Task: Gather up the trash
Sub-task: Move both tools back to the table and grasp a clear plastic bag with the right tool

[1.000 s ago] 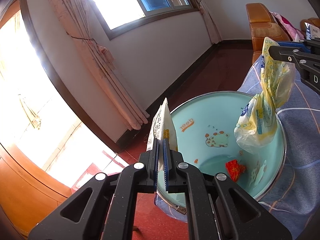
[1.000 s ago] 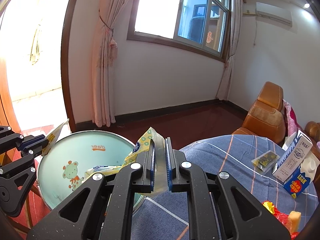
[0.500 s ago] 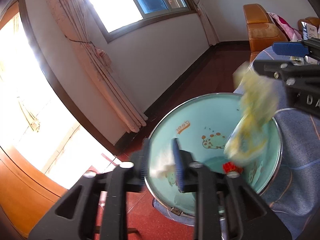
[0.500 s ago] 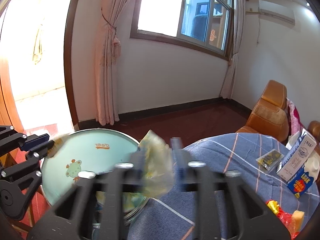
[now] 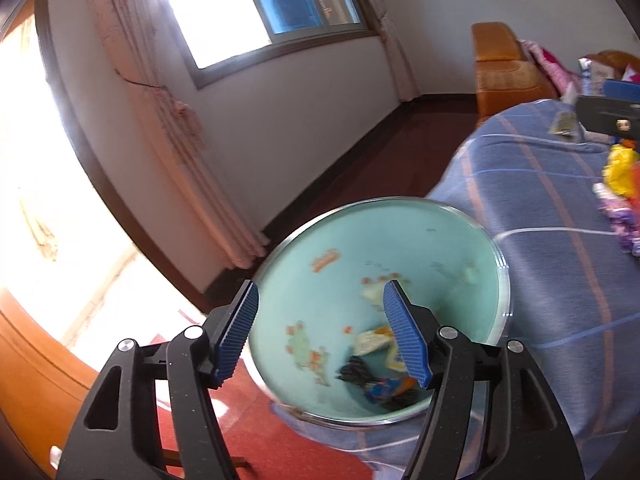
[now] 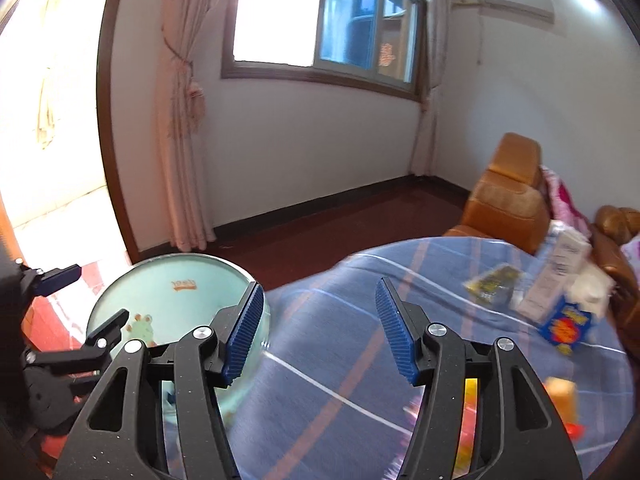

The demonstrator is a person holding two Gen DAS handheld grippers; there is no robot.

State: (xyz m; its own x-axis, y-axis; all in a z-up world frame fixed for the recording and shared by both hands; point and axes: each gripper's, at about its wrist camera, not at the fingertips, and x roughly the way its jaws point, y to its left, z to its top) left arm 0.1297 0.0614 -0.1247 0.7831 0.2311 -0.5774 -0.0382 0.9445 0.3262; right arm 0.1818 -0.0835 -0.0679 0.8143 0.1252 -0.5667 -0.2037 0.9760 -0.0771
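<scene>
Wrappers [image 5: 384, 364] lie in the bin [image 5: 400, 236] beside the blue-clothed table [image 6: 360, 360].

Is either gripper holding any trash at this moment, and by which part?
Nothing is held. The left gripper and right gripper are both opening with nothing between their fingers; wrappers lie in the bin.

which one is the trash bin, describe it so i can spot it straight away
Find the table under the blue striped cloth. At its edge toward the curtained wall stands the trash bin, a round mint-green bucket with a shiny metal rim. Only it has cartoon animal prints inside and wrappers at the bottom.
</scene>
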